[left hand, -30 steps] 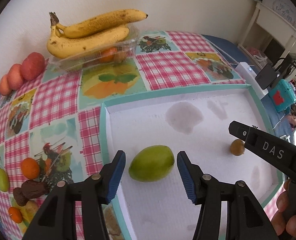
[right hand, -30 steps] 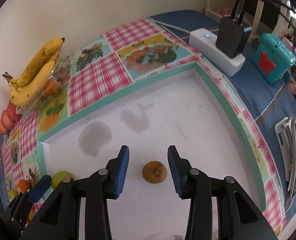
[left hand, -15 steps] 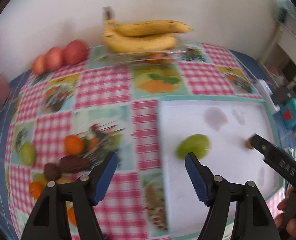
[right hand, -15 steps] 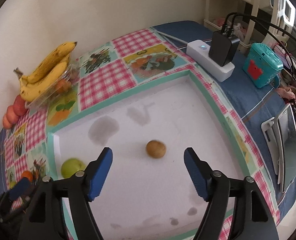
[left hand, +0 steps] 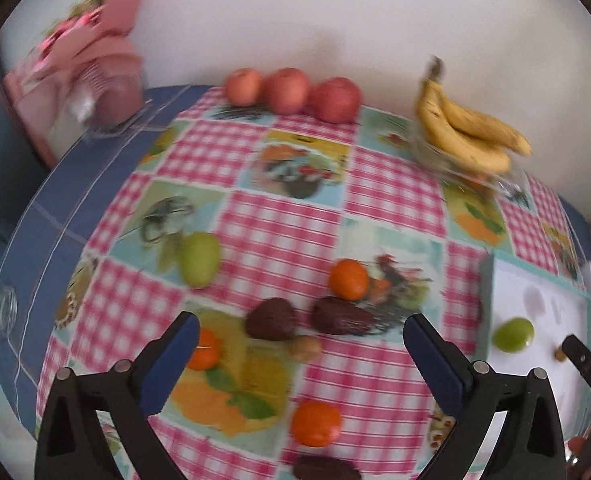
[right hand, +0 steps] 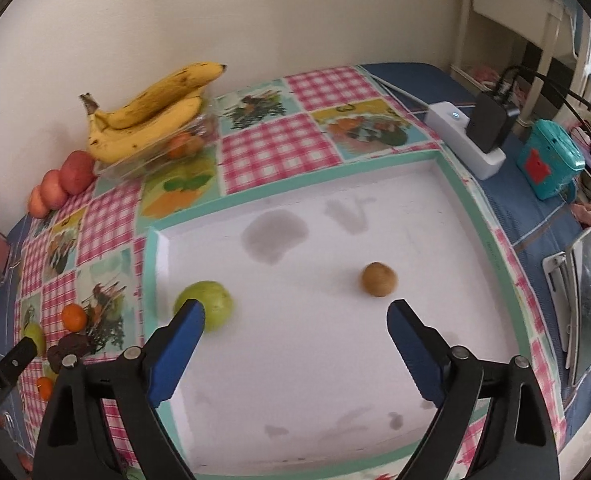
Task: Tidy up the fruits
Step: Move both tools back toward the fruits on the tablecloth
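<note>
Loose fruit, two dark avocados (left hand: 311, 318) and a small kiwi (left hand: 305, 347), lies on the checked cloth (left hand: 279, 236) dead ahead between my left gripper (left hand: 301, 344) jaws, opening and empty, while my right gripper (right hand: 295, 322), also opening, empty, hangs over the white tray (right hand: 295, 360).

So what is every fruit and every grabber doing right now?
left gripper: jaws opening, nothing between them
right gripper: jaws opening, nothing between them
green fruit: lying loose in the white tray
small brown fruit: lying loose in the tray
bananas: resting on a clear box
red apples: lined up by the wall
oranges: loose on the checked cloth
</note>
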